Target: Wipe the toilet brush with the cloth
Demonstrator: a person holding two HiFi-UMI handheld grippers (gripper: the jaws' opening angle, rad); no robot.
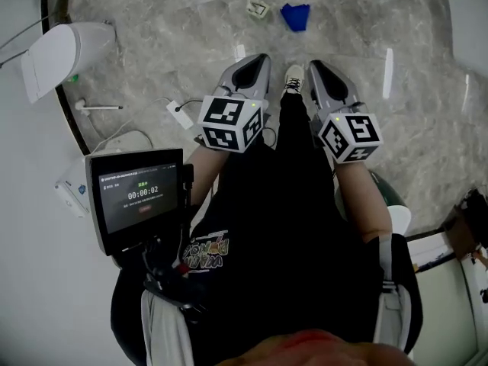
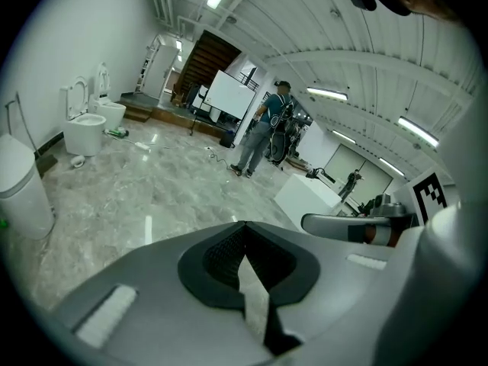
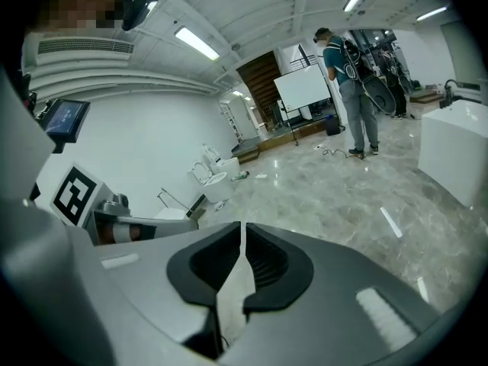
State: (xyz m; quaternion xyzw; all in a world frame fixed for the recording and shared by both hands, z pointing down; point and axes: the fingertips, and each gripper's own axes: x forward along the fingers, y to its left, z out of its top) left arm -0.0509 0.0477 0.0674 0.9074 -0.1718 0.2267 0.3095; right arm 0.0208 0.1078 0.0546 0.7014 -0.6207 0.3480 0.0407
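While both grippers hang low in front of my legs, no wiping has started. The left gripper (image 1: 261, 58) has its jaws together and empty. The right gripper (image 1: 315, 65) has its jaws a hair apart with nothing between them. My shoe (image 1: 293, 78) sits between the two tips.

Farther out on the marble floor (image 1: 152, 36) lies the blue cloth (image 1: 296, 15), crumpled, untouched and well apart from both grippers. Off to the left, by a white toilet (image 1: 65, 48), is what I take for the toilet brush (image 1: 99, 107). It is a thin white rod lying flat, too small to be sure. I judge that fetching the cloth, fetching the brush and the wipe itself are all left to do.

The mounted screen (image 1: 137, 193) hides the floor at lower left. The toilet is cut off at the edge, and I can't identify the small white item (image 1: 258, 8) beside the cloth. Far back, a person (image 2: 263, 132) stands near a whiteboard.
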